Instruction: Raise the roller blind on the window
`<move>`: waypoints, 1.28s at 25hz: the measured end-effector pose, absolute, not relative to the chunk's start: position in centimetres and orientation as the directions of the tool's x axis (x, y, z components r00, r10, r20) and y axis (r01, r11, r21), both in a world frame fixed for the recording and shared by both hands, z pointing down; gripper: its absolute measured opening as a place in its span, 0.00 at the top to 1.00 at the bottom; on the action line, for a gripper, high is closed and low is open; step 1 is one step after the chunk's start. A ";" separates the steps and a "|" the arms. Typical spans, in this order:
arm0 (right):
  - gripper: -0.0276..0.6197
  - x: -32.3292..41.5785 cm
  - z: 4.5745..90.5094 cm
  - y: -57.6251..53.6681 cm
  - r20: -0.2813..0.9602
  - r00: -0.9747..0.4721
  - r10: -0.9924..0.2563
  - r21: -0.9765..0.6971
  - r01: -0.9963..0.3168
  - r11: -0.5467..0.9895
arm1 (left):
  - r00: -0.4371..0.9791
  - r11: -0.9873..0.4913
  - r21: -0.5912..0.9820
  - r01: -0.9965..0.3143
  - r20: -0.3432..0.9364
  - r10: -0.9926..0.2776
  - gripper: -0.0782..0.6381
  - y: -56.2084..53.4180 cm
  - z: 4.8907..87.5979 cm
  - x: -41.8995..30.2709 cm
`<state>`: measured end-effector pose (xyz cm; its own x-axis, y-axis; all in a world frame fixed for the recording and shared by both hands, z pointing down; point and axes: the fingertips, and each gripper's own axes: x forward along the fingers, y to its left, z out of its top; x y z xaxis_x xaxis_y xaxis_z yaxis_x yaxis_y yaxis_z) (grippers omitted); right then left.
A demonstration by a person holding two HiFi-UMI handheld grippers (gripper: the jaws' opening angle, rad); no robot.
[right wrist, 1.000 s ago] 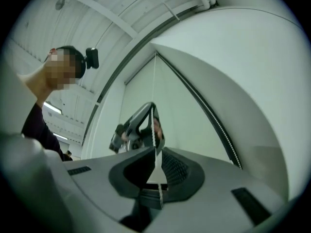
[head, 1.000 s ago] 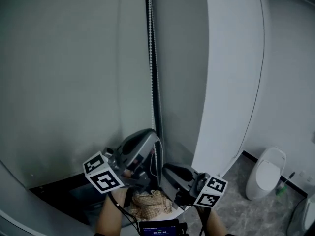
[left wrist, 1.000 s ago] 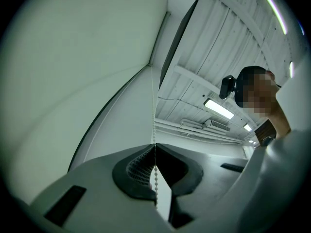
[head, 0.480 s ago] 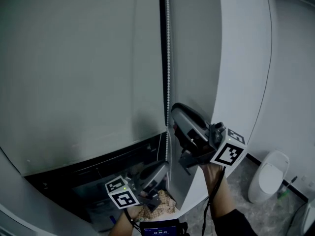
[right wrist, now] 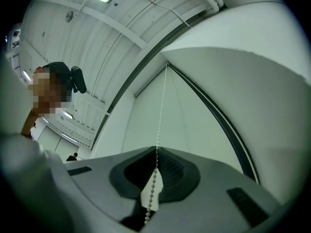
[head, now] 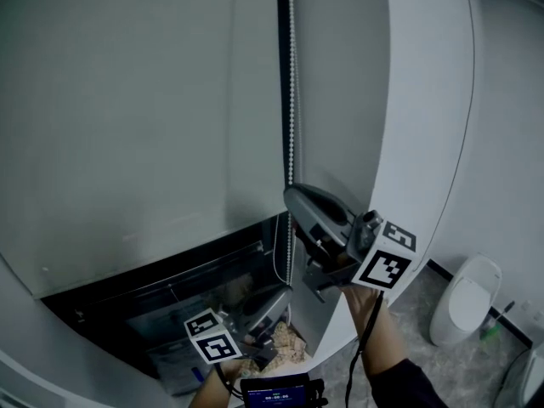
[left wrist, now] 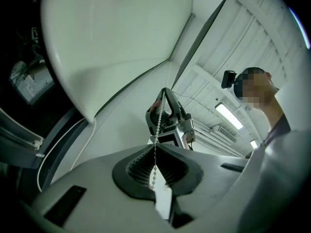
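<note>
The grey roller blind (head: 127, 126) covers most of the window, its bottom edge above a dark strip of glass (head: 170, 300). The white bead chain (head: 291, 100) hangs down the blind's right side. My right gripper (head: 293, 195) is the upper one, pointing up. Its jaws have just been closing and are shut on the chain (right wrist: 163, 106), which runs between the pads at the right gripper (right wrist: 156, 149). My left gripper (head: 280, 294) sits lower, near the blind's bottom edge. The left gripper (left wrist: 154, 147) is shut on the same chain (left wrist: 158, 123), which rises to the right gripper (left wrist: 166, 111).
A white wall column (head: 425, 100) stands just right of the chain. A white urinal (head: 463, 300) is on the grey floor at the lower right. A small screen (head: 276, 393) sits at the bottom edge. The dark window frame (head: 279, 75) runs beside the chain.
My right gripper has risen from below to above the left. My left gripper has dropped down with the chain. The blind's bottom edge is higher, baring more dark glass.
</note>
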<state>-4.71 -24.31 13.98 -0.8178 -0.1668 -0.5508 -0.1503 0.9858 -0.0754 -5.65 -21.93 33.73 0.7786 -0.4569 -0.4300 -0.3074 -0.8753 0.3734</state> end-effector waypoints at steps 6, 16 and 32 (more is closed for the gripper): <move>0.93 -3.3 20.5 -26.1 -0.525 -0.813 -0.251 -0.168 -0.190 0.967 | 0.765 -0.821 0.461 -0.337 -0.374 -0.524 0.87 -23.8 40.6 -7.4; 0.93 -3.4 29.6 -24.3 -0.414 -0.857 -0.306 -0.236 -0.224 0.946 | 0.754 -0.905 0.196 -0.378 -0.502 -0.424 0.86 -23.8 26.1 -8.9; 0.93 -4.7 35.7 -22.9 -0.378 -0.866 -0.327 -0.330 -0.204 0.922 | 0.801 -0.905 0.060 -0.421 -0.443 -0.402 0.87 -25.8 19.9 -4.9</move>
<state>-4.71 -22.88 35.72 -0.8662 -0.3272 -0.3778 -0.2044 0.9217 -0.3296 -4.86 -25.82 19.93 0.8015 -0.4017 -0.4430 -0.4205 -0.9053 0.0600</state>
